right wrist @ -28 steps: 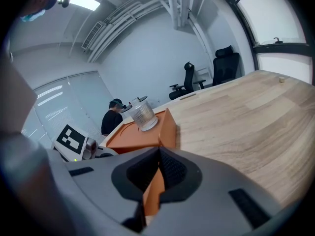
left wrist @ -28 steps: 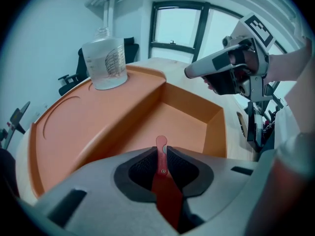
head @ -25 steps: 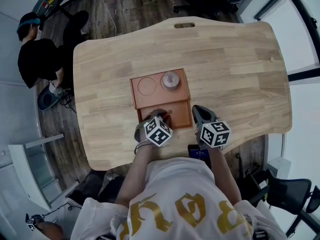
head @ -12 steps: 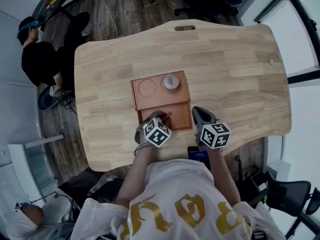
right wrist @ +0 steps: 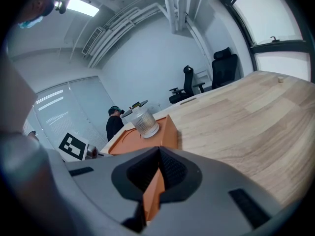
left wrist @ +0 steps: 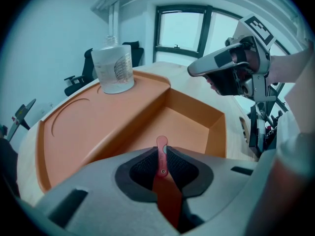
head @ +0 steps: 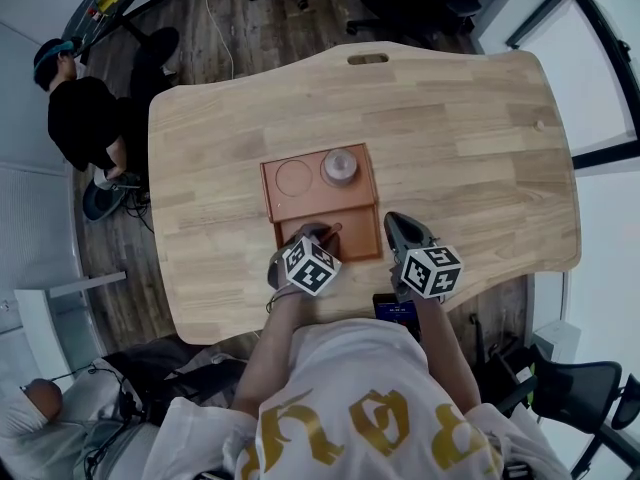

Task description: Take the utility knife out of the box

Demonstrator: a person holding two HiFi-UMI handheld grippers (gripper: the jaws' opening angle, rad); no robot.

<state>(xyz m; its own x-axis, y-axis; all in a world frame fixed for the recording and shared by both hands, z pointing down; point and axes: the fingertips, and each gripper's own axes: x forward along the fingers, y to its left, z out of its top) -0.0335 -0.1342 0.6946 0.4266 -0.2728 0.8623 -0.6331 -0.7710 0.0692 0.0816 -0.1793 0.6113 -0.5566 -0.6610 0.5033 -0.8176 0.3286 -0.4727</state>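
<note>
One wooden table [head: 470,138] is filling the middle of the head view, and one orange box [head: 360,236] is lying on it. One clear jar [head: 340,165] is standing on the box, and one red utility knife [left wrist: 161,144] is showing. Two grippers are sitting at lower centre, the left gripper [head: 316,232] and the right gripper [head: 392,224], bearing two marker cubes [head: 310,266]. Three people are appearing: a person in black [head: 85,118] at upper left, a person in grey [head: 60,448] at lower left, and a person in white [head: 360,408] at bottom centre.

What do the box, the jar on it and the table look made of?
Box: probably plastic, matte orange-brown, with smooth moulded recesses.
Jar: clear glass or plastic; see-through.
Table: pale wood, with visible grain and plank joints.
</note>
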